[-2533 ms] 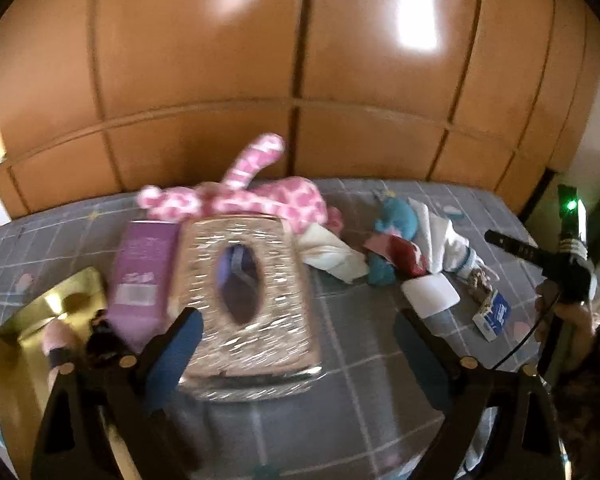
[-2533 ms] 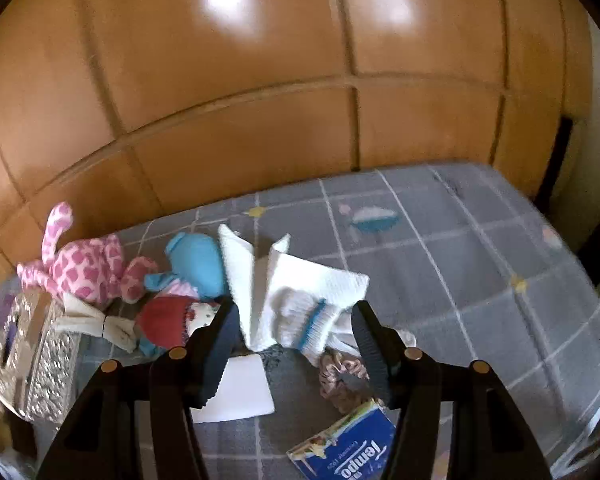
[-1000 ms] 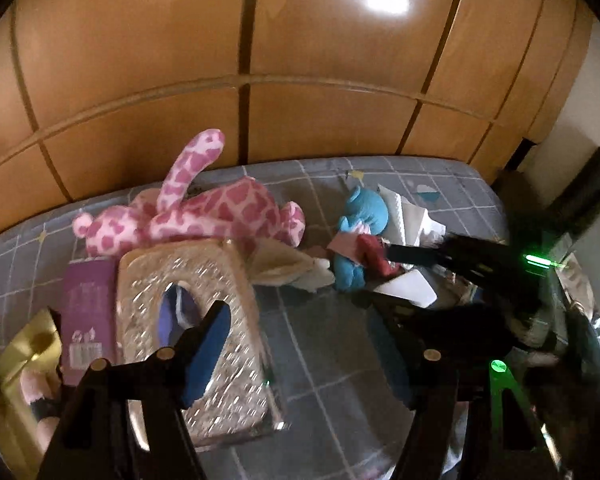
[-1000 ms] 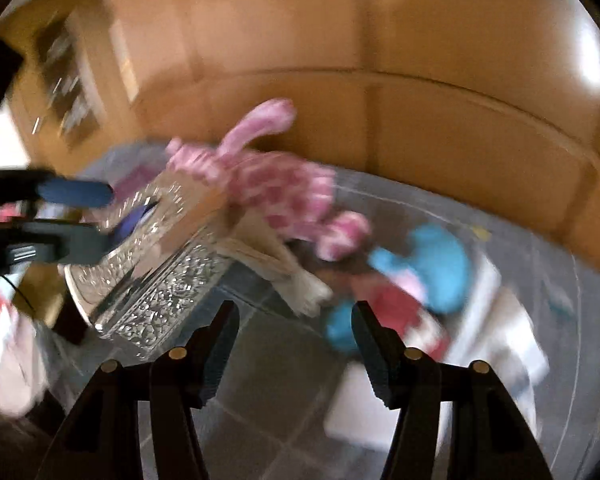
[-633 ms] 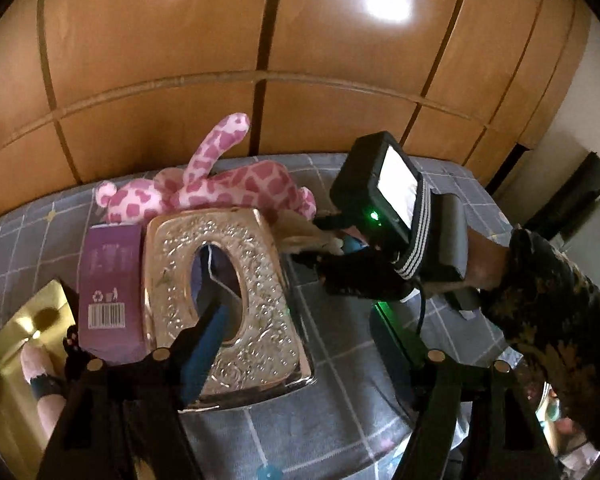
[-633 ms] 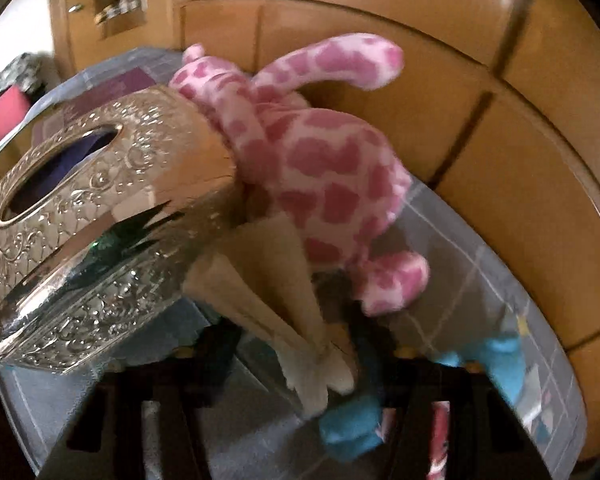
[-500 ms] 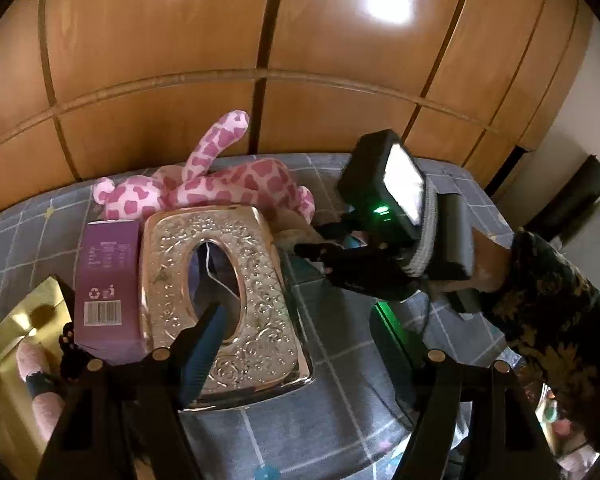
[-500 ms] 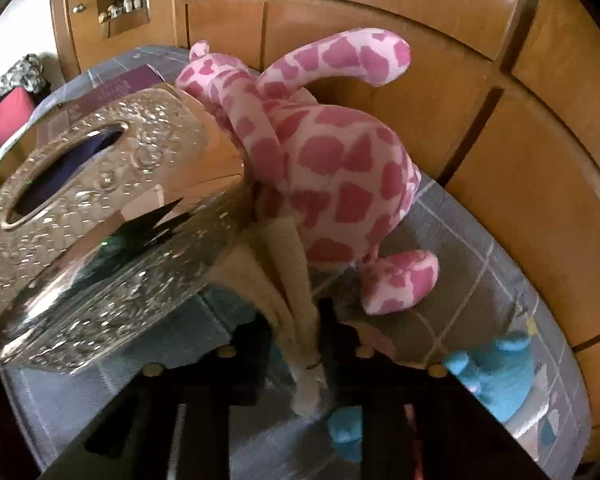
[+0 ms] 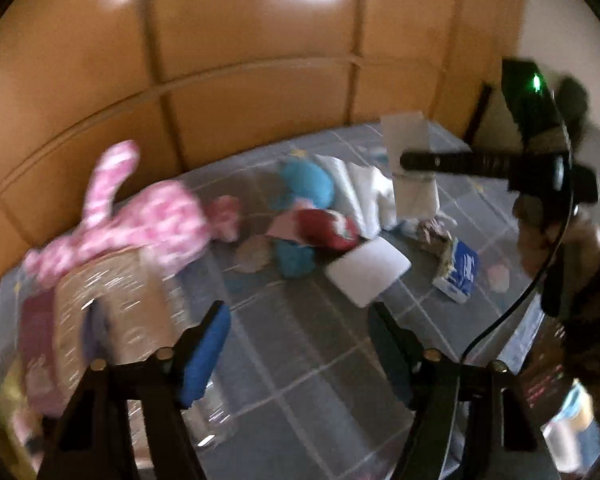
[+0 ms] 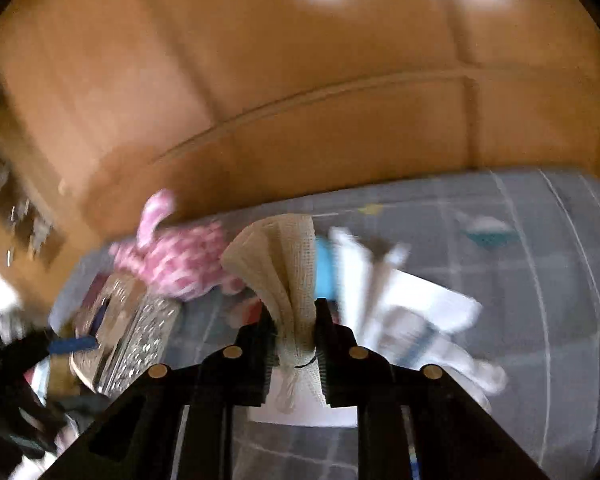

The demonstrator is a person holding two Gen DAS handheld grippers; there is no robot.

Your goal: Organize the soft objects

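My right gripper [image 10: 296,332] is shut on a beige knit cloth [image 10: 284,264], which fans out above the jaws. In the left wrist view the same right gripper [image 9: 406,162] hangs at the right above the pile, with the cloth [image 9: 416,196] drooping from it. My left gripper [image 9: 296,320] hovers over the grey checked bedspread [image 9: 300,380]; its jaws are closing with nothing between them. A pink spotted plush [image 9: 140,224] lies at the left. A blue plush [image 9: 304,184], a red doll [image 9: 324,228] and white towels [image 9: 364,196] are heaped in the middle.
A silver tissue box [image 9: 112,308] and a purple box [image 9: 36,328] sit at the left. A white pad [image 9: 368,272] and a blue tissue pack [image 9: 460,272] lie right of the heap. Wooden panels [image 9: 260,40] close off the back. A person's hand [image 9: 540,232] is at the right.
The right gripper shut on the beige cloth beside the tissue box and carried it up and away to the right. The left view swung right, and both views are now blurred.
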